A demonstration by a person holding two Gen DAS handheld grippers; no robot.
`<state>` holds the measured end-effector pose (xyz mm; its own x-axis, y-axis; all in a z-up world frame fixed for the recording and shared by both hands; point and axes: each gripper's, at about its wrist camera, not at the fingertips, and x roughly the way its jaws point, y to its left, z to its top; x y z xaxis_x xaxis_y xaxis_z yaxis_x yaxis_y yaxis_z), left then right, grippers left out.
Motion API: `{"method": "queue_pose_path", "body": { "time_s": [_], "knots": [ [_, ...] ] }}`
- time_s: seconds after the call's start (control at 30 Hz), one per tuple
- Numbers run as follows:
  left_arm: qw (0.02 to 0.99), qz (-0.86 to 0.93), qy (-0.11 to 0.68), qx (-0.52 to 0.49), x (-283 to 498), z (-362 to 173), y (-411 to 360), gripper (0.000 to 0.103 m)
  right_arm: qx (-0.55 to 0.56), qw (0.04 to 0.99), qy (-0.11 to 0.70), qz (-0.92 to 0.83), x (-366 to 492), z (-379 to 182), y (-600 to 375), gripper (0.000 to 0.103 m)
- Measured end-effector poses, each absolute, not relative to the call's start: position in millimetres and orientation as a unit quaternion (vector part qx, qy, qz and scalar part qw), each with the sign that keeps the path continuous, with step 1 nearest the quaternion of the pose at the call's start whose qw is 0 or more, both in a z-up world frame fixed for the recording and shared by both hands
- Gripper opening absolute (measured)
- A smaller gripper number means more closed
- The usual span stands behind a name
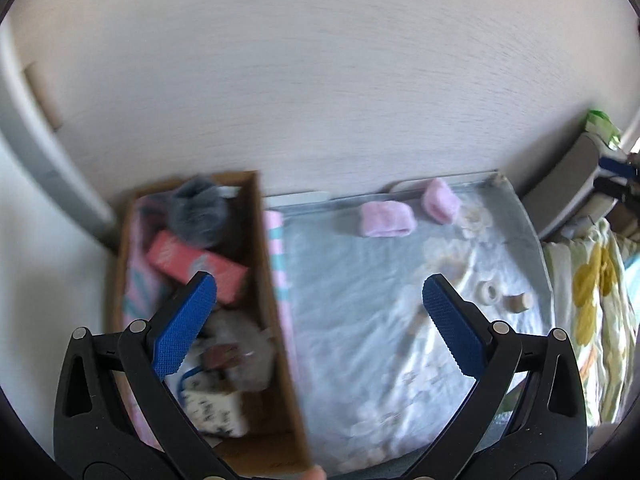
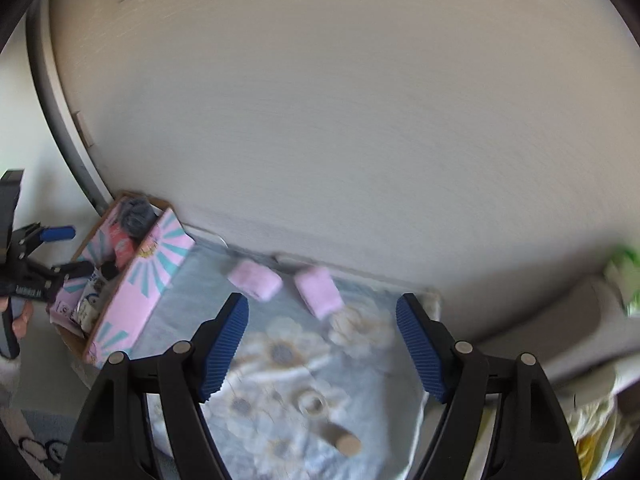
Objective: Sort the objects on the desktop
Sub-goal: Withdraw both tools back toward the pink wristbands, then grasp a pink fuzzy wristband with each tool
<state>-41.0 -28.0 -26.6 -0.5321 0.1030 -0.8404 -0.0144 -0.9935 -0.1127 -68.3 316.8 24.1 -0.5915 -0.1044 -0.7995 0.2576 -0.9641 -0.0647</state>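
A floral cloth [image 2: 280, 360] is spread against the wall, with a box [image 1: 276, 304] of items at its left edge. Two pink cloths [image 1: 386, 220] lie near the wall, a tape roll [image 2: 312, 402] nearer. Both the left gripper [image 1: 320, 292] and the right gripper [image 2: 322, 312] are held above with jaws wide, nothing gripped.

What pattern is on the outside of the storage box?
Pink with turquoise sunburst stripes on the box's outer wall; clearest in the right wrist view.

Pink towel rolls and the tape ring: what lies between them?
Only bare floral cloth between the pink rolls and tape ring, clearest in the right wrist view.
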Motion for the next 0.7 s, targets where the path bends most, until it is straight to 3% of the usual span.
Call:
{"method": "queue_pose_path", "body": {
  "time_s": [0.17,0.3,0.5,0.7],
  "knots": [
    [0.072,0.863,-0.056,-0.497,-67.3,-46.1,8.6,0.103,0.466,0.098,0.065,-0.877,-48.8,-8.5,345.7,0.073],
    [0.080,0.853,-0.049,-0.513,-89.8,-71.4,37.0,0.103,0.478,0.133,0.094,-0.863,-54.2,-39.9,343.5,0.073],
    [0.061,0.841,-0.044,-0.536,-138.3,-122.9,71.1,0.103,0.483,0.182,0.075,-0.853,-101.4,-93.8,342.4,0.073],
    [0.029,0.837,-0.041,-0.545,-180.3,-181.2,92.9,0.103,0.477,0.227,0.120,-0.840,-168.5,-164.3,313.2,0.073]
  ]
}}
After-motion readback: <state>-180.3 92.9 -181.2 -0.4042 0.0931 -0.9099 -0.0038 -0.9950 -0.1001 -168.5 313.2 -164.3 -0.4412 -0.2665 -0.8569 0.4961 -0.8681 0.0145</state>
